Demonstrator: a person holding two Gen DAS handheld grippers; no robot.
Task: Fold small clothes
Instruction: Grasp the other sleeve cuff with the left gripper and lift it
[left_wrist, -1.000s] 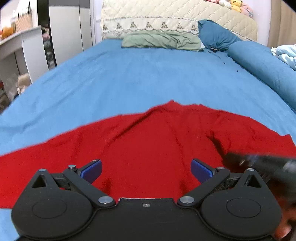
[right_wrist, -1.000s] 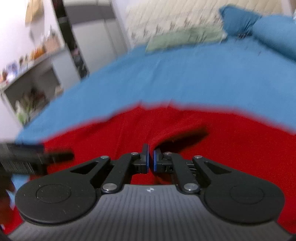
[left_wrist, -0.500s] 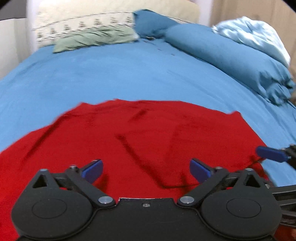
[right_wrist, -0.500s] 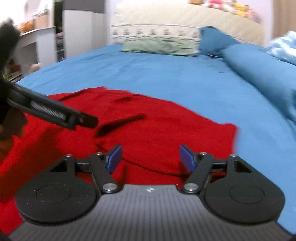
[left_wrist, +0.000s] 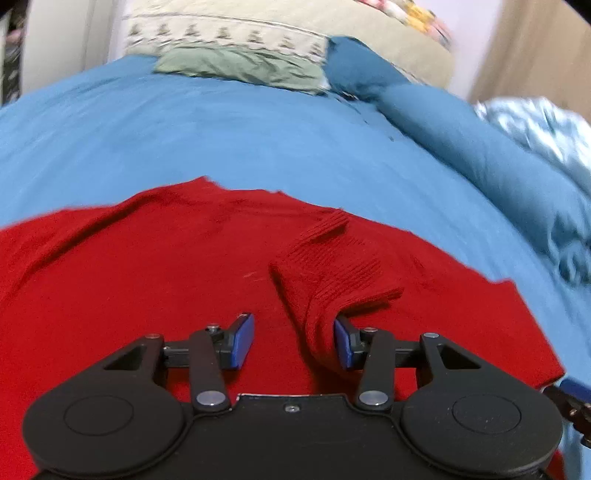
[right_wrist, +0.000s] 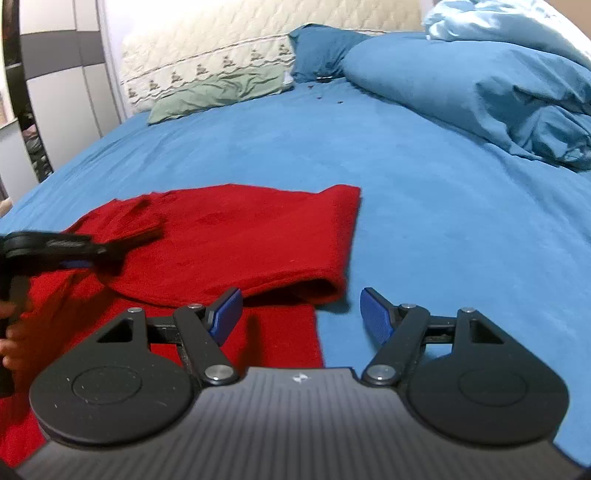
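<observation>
A red knit sweater (left_wrist: 147, 280) lies spread on the blue bed sheet (left_wrist: 221, 147). Its ribbed sleeve (left_wrist: 332, 266) is bunched into a raised fold that runs down between the jaws of my left gripper (left_wrist: 293, 341), which is partly open with the fold against its right blue pad. In the right wrist view the sweater (right_wrist: 240, 240) has a side folded over. My right gripper (right_wrist: 301, 315) is open above the sweater's right edge and holds nothing. The left gripper's body (right_wrist: 55, 247) shows blurred at the left.
A green pillow (left_wrist: 240, 66) and a cream headboard (left_wrist: 258, 29) lie at the far end. Rolled blue bedding (right_wrist: 480, 81) runs along the right side. A wardrobe (right_wrist: 66, 74) stands to the left of the bed.
The left gripper's jaws have narrowed and the bunched sleeve fold now sits between them. The right gripper has shifted right to the sweater's edge and stays open.
</observation>
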